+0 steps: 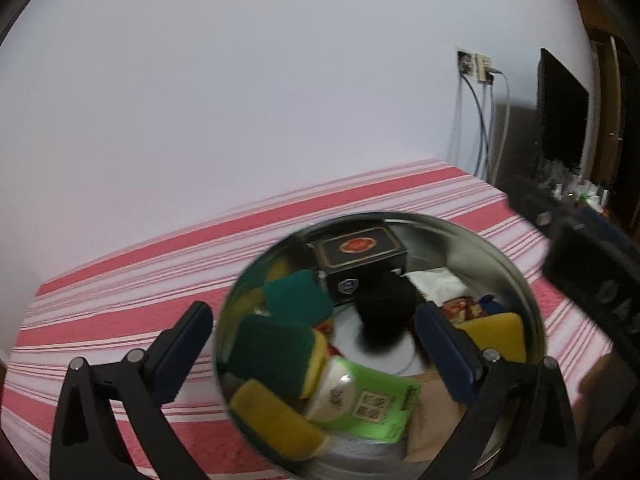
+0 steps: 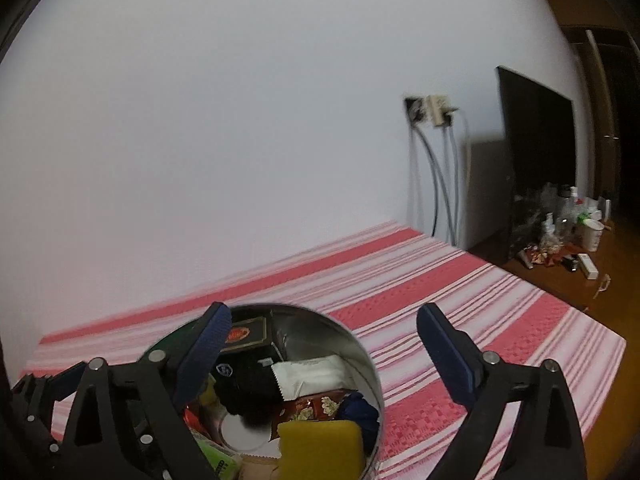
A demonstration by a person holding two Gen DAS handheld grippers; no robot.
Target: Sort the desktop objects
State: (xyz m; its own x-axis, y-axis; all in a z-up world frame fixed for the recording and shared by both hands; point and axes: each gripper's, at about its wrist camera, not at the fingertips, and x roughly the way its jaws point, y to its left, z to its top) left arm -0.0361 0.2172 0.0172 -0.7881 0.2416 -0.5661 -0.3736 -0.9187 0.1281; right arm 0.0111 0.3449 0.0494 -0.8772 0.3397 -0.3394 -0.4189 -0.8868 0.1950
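Left wrist: both tools (image 1: 314, 336) (image 2: 324, 344) spread wide, empty; metal bowl (image 1: 520, 280) between fingers.

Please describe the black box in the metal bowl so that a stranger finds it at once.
On the red-striped cloth stands a round metal bowl full of items. The black box lies at its far side, near the wall. It alone has a gold border and a red emblem.

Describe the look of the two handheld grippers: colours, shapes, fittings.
Both match. The left gripper and the right gripper each have two matte black angular linkage arms joined by round silver pivot bolts. Each finger ends in a flat, oblong dark navy pad with a finely ribbed face. No cables, markings or sleeves show.
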